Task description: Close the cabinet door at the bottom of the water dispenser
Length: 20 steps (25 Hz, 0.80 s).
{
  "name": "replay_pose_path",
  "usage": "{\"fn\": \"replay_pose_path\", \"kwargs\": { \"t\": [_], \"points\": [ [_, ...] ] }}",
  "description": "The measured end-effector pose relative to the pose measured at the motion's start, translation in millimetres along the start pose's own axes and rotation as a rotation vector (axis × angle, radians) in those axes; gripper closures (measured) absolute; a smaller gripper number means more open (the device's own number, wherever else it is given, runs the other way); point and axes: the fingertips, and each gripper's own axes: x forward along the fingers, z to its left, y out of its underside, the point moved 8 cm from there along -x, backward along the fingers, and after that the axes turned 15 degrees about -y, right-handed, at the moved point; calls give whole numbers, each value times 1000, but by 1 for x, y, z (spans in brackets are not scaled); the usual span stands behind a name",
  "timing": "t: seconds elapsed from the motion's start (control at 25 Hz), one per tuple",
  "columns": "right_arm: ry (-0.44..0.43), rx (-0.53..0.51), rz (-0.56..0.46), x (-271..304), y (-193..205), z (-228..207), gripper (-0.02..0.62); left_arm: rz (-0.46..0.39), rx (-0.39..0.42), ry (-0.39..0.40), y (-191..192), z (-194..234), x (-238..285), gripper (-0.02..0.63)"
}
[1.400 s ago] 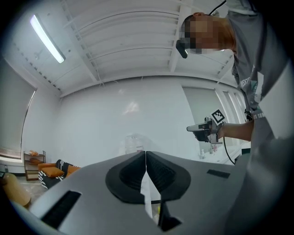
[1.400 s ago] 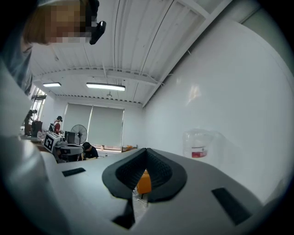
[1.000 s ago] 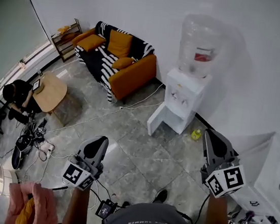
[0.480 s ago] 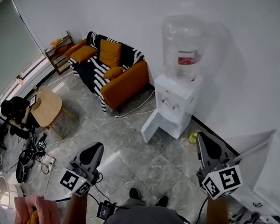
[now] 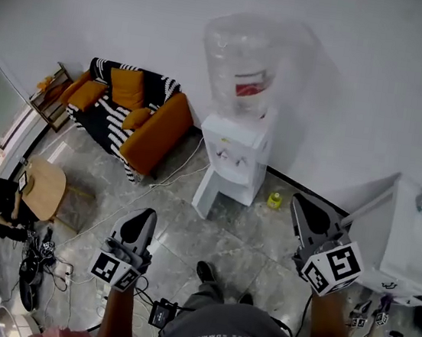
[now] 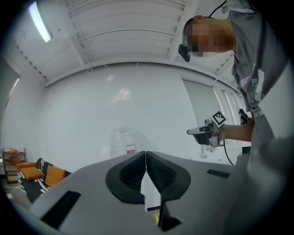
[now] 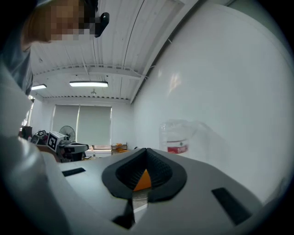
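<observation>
Left gripper (image 5: 145, 215): jaws pressed together, nothing between them. You hold it level over the grey marbled tile floor (image 5: 217, 242), pointed towards the wall. Its own view shows the dark ribbed pads meeting at one seam.

Right gripper (image 5: 297, 201): also clenched and empty. The pad tips meet, and the orange seen through the gap below them belongs to the sofa far behind, not to anything held. You hold it level, and it sits nearer the dispenser's side than the left one does.

White floor-standing water dispenser (image 5: 235, 148): stands against the white wall, ahead of you and between your two grippers. It is well apart from both. A clear plastic water bottle with a red label (image 5: 239, 60) sits upside down on top.

White cabinet door at the dispenser's base (image 5: 202, 192): swung open, standing out from the lower front on the sofa side, with the dark opening beside it. Neither gripper touches it.

Small yellow-green object (image 5: 274, 201): on the floor just beside the dispenser's other side. Too small to identify.

Orange sofa with a black-and-white striped throw (image 5: 130, 111): along the same wall, left of the dispenser.
</observation>
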Motion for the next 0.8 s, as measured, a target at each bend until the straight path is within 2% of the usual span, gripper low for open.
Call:
{"fn": "replay_pose_path", "kwargs": {
  "t": [0.28,0.52,0.8],
  "points": [
    [84,-16,26,45,-11,-13,568,-32,-35,70,12,54,65,586],
    [162,-20,41,84,-13,-21,568,2,-71,127,28,96,103,586],
    [225,-29,68,118,-23,-18,568,28,-112,150,52,144,127,586]
  ]
}}
